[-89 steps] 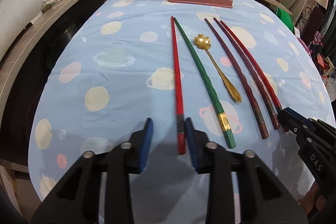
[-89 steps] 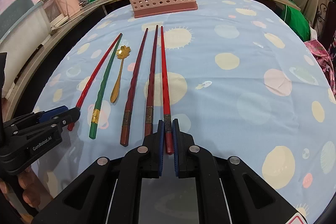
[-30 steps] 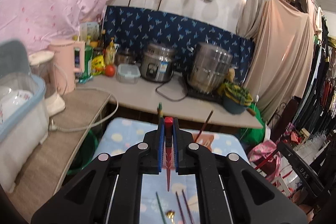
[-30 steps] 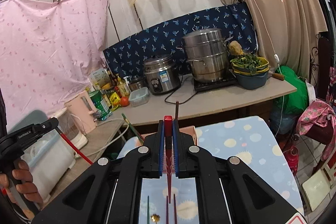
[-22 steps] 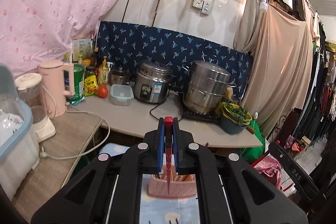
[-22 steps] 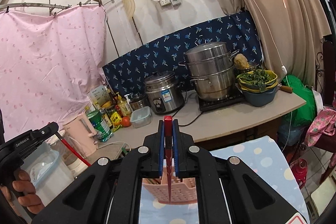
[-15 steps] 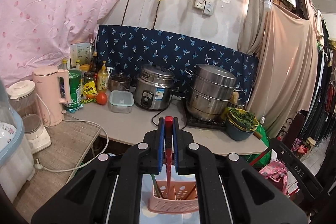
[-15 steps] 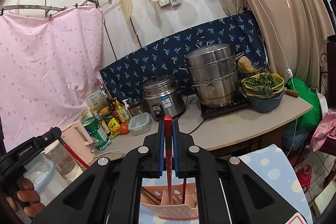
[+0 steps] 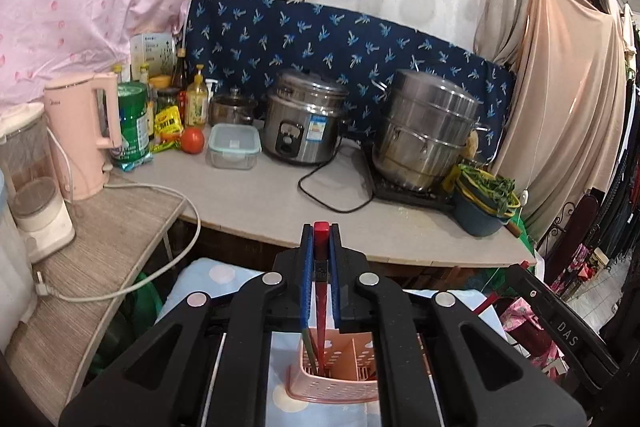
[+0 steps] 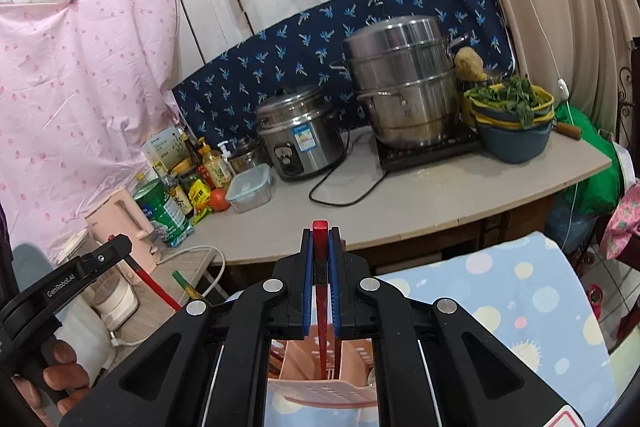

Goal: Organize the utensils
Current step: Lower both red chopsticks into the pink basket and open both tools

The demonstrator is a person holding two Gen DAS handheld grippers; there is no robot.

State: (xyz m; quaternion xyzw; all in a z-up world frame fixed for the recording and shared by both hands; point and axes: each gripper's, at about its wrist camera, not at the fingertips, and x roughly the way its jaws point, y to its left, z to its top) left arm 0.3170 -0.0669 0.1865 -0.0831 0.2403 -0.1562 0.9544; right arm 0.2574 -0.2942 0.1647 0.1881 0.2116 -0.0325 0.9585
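Left hand-held gripper [image 9: 321, 291] and right hand-held gripper [image 10: 321, 291] each clamp a red chopstick [image 9: 321, 247] over the pink basket [image 9: 336, 385].
Rice cooker [image 9: 306, 125] and steamer pot [image 9: 426, 131] stand on the bench [image 9: 280, 195] behind.

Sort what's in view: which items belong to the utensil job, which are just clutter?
Job items:
- left tool, shut on a red chopstick
- right tool, shut on another red chopstick
- pink utensil holder
- green chopstick already in the holder

Lying about:
- rice cooker
- steamer pot
- pink kettle
- tomato
- food container
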